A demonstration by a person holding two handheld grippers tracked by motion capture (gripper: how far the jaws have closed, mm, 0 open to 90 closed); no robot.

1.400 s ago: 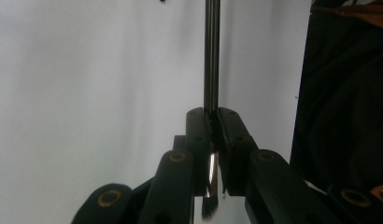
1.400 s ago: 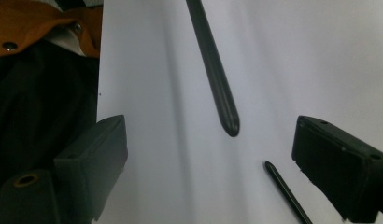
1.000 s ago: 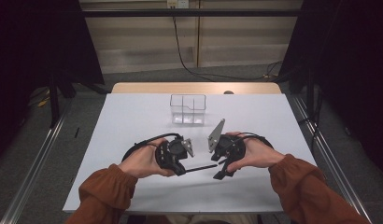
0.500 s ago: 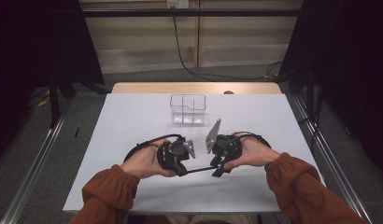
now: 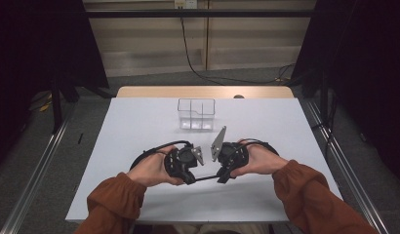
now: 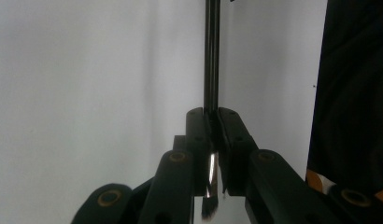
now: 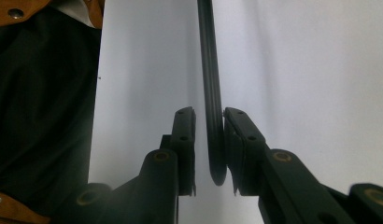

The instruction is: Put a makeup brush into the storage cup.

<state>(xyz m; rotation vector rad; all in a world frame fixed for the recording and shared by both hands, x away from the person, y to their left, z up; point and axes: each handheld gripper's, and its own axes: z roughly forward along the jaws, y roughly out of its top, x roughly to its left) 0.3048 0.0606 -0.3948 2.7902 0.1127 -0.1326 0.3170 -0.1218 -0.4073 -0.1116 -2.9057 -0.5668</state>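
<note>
A thin black brush [image 5: 207, 179] lies level between my two grippers, just above the white table [image 5: 139, 122]. My left gripper [image 5: 190, 178] is shut on it near the shiny ferrule; the handle [image 6: 211, 56] runs straight away from the jaws [image 6: 211, 114] and the bristle tip shows below them. My right gripper [image 5: 221, 177] faces it, and its jaws have just been closing around the rounded end of the handle [image 7: 209, 70]. In the right gripper view [image 7: 209, 114] the handle rests against the right-hand pad, with a narrow gap to the other pad.
A clear compartmented box [image 5: 196, 114] stands on the table beyond the grippers. Black cables loop beside each hand. Orange sleeves come in from the bottom edge. Metal rails run along the floor on both sides of the table.
The right hand has edged slightly left toward the left gripper. The left hand has stayed where it was, with the brush in it.
</note>
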